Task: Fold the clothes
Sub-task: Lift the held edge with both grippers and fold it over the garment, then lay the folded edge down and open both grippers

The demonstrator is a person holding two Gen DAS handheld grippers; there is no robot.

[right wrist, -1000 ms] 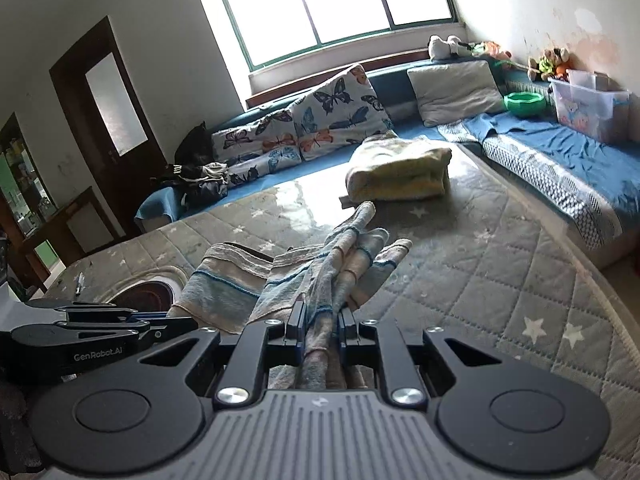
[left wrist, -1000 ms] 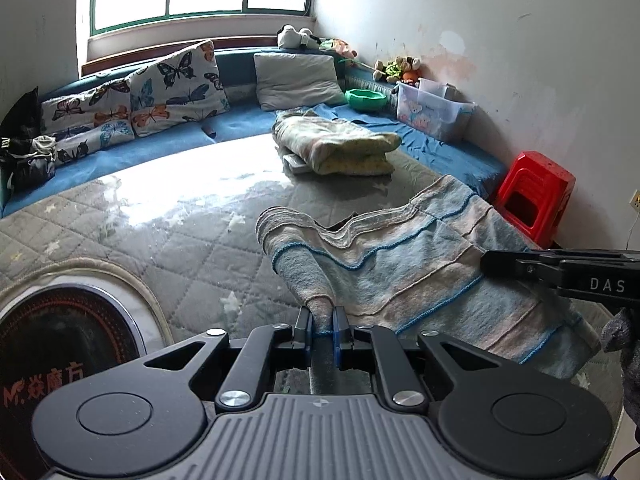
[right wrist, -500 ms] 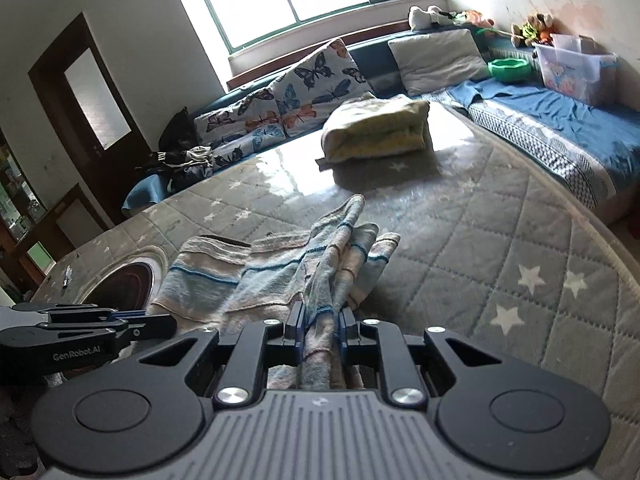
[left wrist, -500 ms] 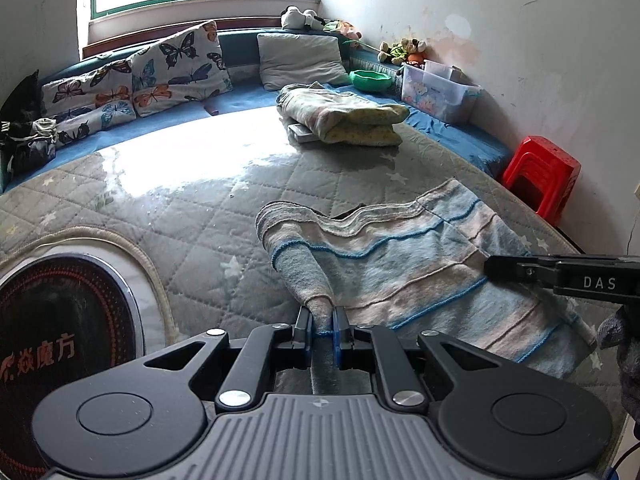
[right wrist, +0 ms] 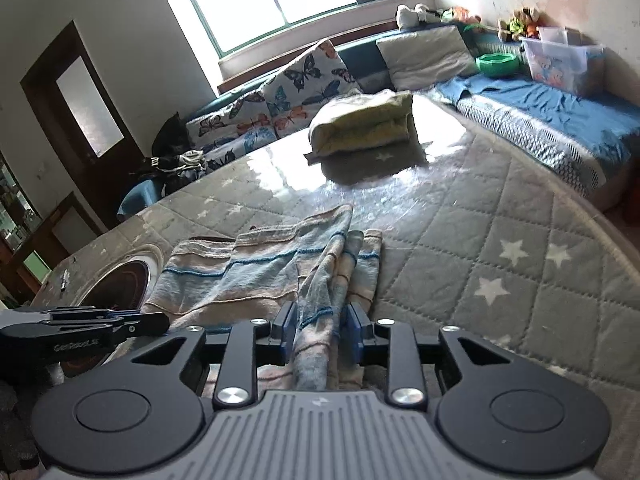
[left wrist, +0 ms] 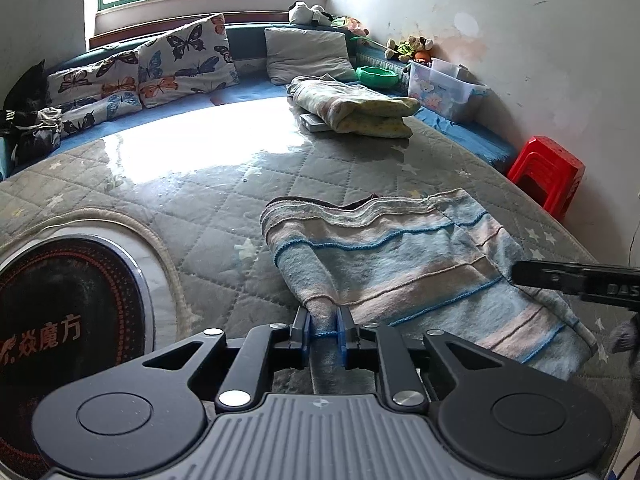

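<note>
at the near left of the left wrist view a round dark panel [left wrist: 60,320] is set into the quilted surface [left wrist: 200,208], with orange chinese characters printed on it, partly readable as "魔方". just right of it the left tool [left wrist: 323,322] is closed on a bunched corner of the striped blue and beige garment [left wrist: 400,264], which lies spread flat on the surface and runs away to the right. the right tool [left wrist: 576,280] enters at the right edge over the garment's near right part, its side printed with letters that read "das". farther back, a folded yellow-green blanket [left wrist: 356,108] rests on the surface, and along the far right bench sit a green bowl [left wrist: 378,76], whose contents i cannot see, and a clear plastic bin [left wrist: 444,88] with cartoon pictures on its side and a smaller clear box in it. a red stool [left wrist: 548,172] stands by the wall. in the right wrist view the left tool [right wrist: 80,330] at the near left carries the print "genrobot.ai"; the right tool [right wrist: 322,328] has its jaws part way apart with a thick fold of the garment [right wrist: 248,272] between them, and whether they pinch it i cannot tell.
</note>
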